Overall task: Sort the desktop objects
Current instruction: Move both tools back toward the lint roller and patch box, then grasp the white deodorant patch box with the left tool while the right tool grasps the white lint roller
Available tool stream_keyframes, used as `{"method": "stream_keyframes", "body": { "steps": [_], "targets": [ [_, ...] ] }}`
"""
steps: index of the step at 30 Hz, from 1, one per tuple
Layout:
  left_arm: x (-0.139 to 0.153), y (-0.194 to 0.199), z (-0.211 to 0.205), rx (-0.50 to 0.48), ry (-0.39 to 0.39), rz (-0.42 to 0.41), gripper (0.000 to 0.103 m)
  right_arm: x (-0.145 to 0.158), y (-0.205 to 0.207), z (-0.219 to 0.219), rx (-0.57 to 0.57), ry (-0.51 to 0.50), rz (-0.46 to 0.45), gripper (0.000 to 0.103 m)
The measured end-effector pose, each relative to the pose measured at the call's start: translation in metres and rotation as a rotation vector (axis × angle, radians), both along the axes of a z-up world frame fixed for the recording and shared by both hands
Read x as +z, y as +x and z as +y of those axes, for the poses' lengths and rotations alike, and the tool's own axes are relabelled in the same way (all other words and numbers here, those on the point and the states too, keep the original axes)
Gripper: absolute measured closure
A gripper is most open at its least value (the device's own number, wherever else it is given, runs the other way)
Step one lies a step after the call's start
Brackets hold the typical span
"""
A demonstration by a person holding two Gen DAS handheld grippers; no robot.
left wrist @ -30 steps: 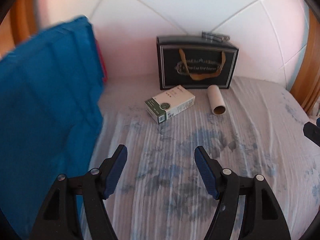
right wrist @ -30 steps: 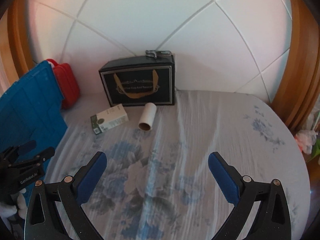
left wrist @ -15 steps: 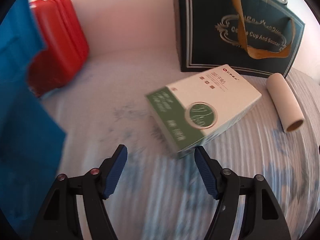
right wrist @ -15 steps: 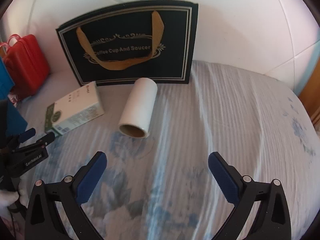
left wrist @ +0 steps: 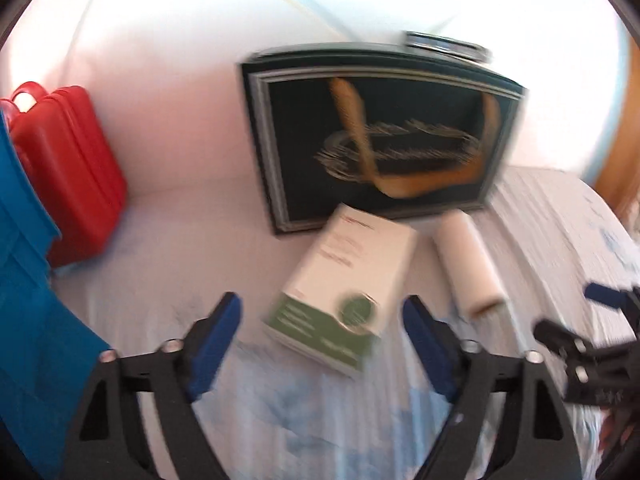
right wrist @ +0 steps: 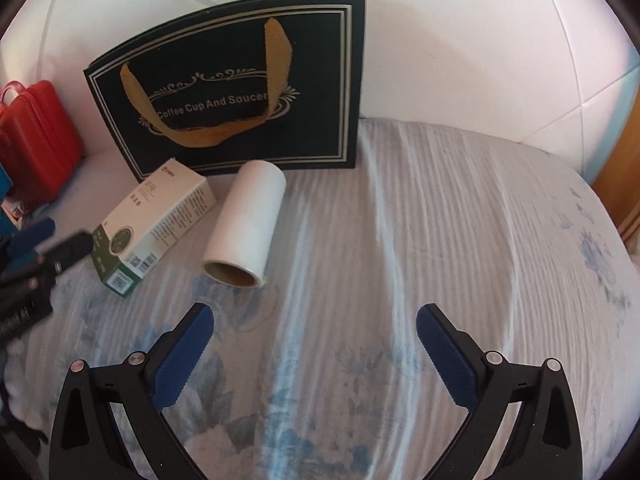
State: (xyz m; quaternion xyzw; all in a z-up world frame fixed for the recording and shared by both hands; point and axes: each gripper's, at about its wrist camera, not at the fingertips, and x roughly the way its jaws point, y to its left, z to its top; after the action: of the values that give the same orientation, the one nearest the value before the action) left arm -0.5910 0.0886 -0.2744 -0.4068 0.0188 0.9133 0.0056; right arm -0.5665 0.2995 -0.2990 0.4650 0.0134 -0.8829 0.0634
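- Fingers of the left gripper [left wrist: 322, 330] are opening at this moment, at the lower centre of the left wrist view; the near green end of the small carton [left wrist: 344, 292] lies between the tips, but the pads do not press on it.
- At the far left of this view stands a blue crate [left wrist: 28, 320], and behind it a red case [left wrist: 72, 168]; I judge the crate to be a likely place for sorted things, but this is not certain.
- The small carton lies flat on the bed sheet [right wrist: 400, 240], its far end close to the black gift bag [right wrist: 240, 92], which stands upright against the white headboard [right wrist: 460, 40]. It looks like thin cardboard, light and rather stiff, and too hard a squeeze could dent it. I would take it across the two long sides, near the middle, so it does not swing.
- Just right of the carton lies a white roll [right wrist: 244, 224] on its side, open end toward the camera. It seems light and round, so it may roll away on the soft sheet; a hold across its middle should be safe.
- Fingers of the right gripper [right wrist: 316, 344] stand wide apart with nothing between them, in the lower part of the right wrist view, short of the roll.
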Motion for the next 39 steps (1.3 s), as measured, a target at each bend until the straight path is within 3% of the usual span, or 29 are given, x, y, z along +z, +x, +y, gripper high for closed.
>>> {"method": "stream_keyframes", "body": {
  "steps": [5, 8, 13, 16, 20, 22, 25, 29, 30, 33, 34, 36, 38, 39],
  "targets": [
    [-0.019, -0.053, 0.003, -0.063, 0.017, -0.097, 0.017, 0.0, -0.022, -0.016, 0.019, -0.012, -0.003, 0.0],
    [-0.036, -0.078, 0.016, -0.108, -0.025, -0.155, 0.016, 0.0, -0.038, -0.021, 0.008, 0.025, -0.007, 0.0],
    [-0.044, -0.113, 0.019, -0.125, 0.049, -0.2, 0.011, -0.003, -0.059, -0.02, -0.028, 0.07, -0.037, 0.0],
    [-0.043, -0.115, 0.021, -0.151, 0.029, -0.231, 0.011, -0.008, -0.069, -0.022, -0.015, 0.046, -0.07, 0.0],
    [-0.052, -0.098, 0.029, -0.217, -0.085, -0.233, 0.011, -0.007, -0.072, -0.023, -0.01, 0.037, -0.081, 0.0],
    [-0.067, -0.103, 0.03, -0.188, -0.132, -0.254, 0.011, -0.005, -0.07, -0.021, -0.024, 0.033, -0.083, 0.0],
    [-0.074, -0.104, 0.017, -0.128, -0.058, -0.259, 0.016, -0.002, -0.068, -0.021, -0.01, -0.01, -0.093, 0.0],
    [-0.073, -0.095, 0.001, -0.07, -0.057, -0.242, 0.021, -0.002, -0.072, -0.034, 0.019, -0.014, -0.09, 0.0],
    [-0.073, -0.093, -0.004, -0.054, -0.063, -0.239, 0.021, -0.004, -0.074, -0.037, 0.02, -0.017, -0.091, 0.003],
    [-0.075, -0.088, -0.015, -0.031, -0.065, -0.228, 0.021, -0.015, -0.081, -0.046, 0.028, -0.026, -0.117, 0.033],
    [-0.076, -0.087, -0.019, -0.029, -0.052, -0.227, 0.021, -0.019, -0.083, -0.049, 0.03, -0.029, -0.129, 0.039],
    [-0.077, -0.086, -0.021, -0.027, -0.051, -0.222, 0.021, -0.027, -0.087, -0.054, 0.037, -0.031, -0.143, 0.039],
    [-0.077, -0.083, -0.022, -0.021, -0.059, -0.216, 0.022, -0.032, -0.09, -0.056, 0.045, -0.047, -0.152, 0.054],
    [-0.076, -0.081, -0.023, -0.017, -0.062, -0.213, 0.022, -0.035, -0.091, -0.057, 0.048, -0.048, -0.156, 0.057]
  ]
}}
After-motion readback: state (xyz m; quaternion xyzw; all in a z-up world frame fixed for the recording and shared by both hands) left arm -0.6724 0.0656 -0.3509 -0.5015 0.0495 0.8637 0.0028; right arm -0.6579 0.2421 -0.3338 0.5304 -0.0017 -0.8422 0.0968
